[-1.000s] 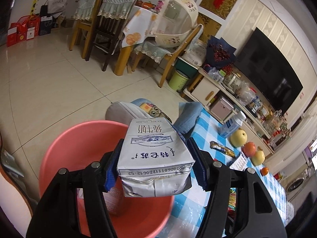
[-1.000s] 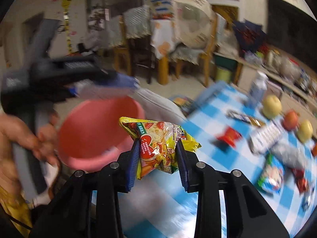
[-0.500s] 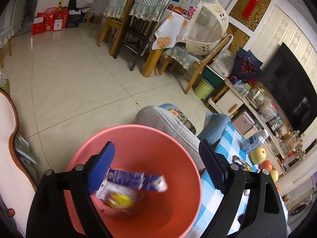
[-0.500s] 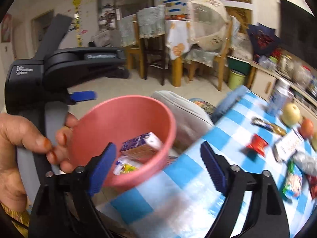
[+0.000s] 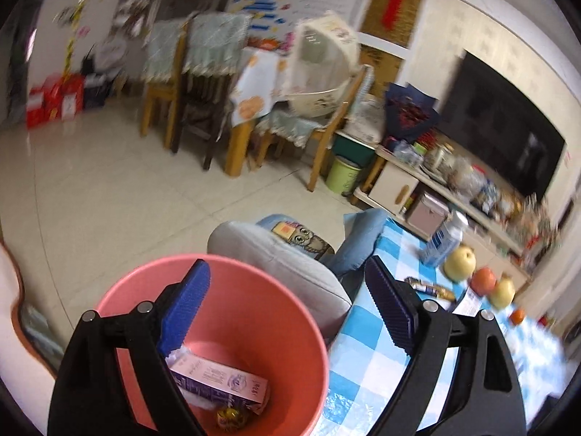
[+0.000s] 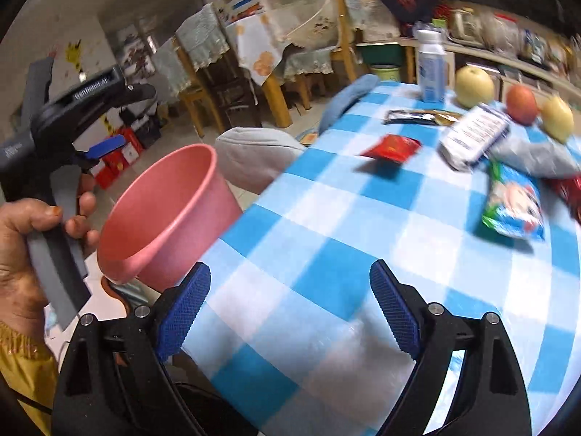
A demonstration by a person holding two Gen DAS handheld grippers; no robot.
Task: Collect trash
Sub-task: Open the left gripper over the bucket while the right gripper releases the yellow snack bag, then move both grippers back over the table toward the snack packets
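Pink bin (image 5: 232, 327) seen beside desk (image 6: 326, 254) edge, carton (image 5: 221, 381) lying inside. Left gripper (image 5: 287, 312) held above bin, jaws spread, empty. Right gripper (image 6: 290, 312) jaws opening, nothing between. Next judged: red wrapper (image 6: 392, 147) on desk, beyond bin, to be reached.

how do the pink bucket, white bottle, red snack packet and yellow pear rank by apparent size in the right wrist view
1. pink bucket, by far, though it is nearest the camera
2. white bottle
3. red snack packet and yellow pear: look alike, not ranked
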